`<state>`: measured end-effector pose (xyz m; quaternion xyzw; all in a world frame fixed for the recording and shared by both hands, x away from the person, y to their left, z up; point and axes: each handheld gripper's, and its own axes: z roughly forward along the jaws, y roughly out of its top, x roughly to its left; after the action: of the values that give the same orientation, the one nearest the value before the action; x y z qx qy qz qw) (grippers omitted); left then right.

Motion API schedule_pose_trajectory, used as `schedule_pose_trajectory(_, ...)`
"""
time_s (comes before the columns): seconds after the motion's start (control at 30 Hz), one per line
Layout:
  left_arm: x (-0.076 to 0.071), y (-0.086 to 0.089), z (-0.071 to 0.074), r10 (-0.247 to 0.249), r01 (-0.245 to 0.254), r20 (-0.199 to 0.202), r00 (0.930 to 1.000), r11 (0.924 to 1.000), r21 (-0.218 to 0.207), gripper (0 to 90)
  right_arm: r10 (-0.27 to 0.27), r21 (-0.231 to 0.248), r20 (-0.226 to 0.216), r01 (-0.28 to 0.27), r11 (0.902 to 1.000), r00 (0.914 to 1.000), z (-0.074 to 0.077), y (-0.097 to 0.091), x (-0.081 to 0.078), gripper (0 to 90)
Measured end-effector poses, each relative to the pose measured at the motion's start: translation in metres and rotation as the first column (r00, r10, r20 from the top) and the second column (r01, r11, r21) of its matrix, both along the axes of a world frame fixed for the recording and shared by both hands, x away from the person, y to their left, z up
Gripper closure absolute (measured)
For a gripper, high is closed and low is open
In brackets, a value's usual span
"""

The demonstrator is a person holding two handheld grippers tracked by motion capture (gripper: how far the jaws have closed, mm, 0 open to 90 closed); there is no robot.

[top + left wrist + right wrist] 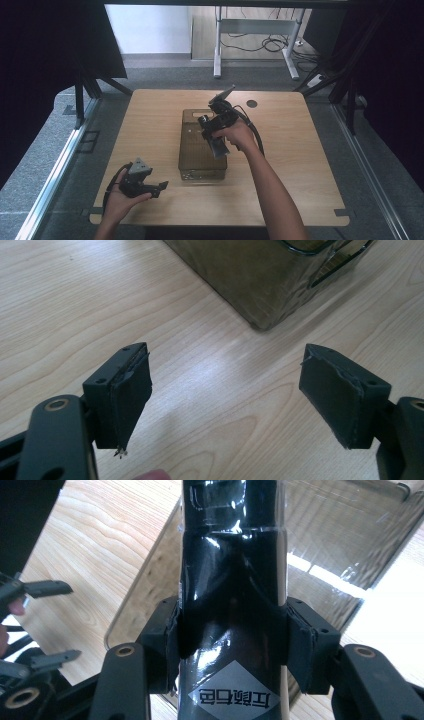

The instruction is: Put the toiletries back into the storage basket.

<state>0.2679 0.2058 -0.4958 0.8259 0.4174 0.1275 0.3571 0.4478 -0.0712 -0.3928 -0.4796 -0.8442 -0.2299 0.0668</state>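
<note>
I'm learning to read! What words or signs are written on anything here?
Grey diamond label on the glossy black packet held between the right gripper's fingers: about four characters, upside down and too unclear to read.
No other writing is legible.

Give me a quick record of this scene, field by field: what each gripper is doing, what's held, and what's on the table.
right gripper: shut on a glossy black pouch, above the bin
black pouch: white diamond label, dented where the pads press
left gripper: open, nothing between the jaws, low over the table near the bin's corner
bin: smoky translucent plastic, rectangular, mid-table
table: light wood
</note>
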Motion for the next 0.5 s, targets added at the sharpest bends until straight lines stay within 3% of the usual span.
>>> schedule_pose_trajectory(0.17,0.001,-0.003,-0.002,-0.017,0.017,-0.001,0.9999,0.9998,0.003,21.3,-0.013,0.003,-0.009,0.013,0.9999,0.9999,-0.001,0.007,0.003,46.1)
schedule_pose_trajectory(0.5,0.001,0.001,-0.001,-0.004,0.004,-0.004,1.0,1.0,-0.009,21.3,-0.03,0.023,-0.026,0.031,0.9993,0.9992,-0.011,0.025,0.007,46.2)
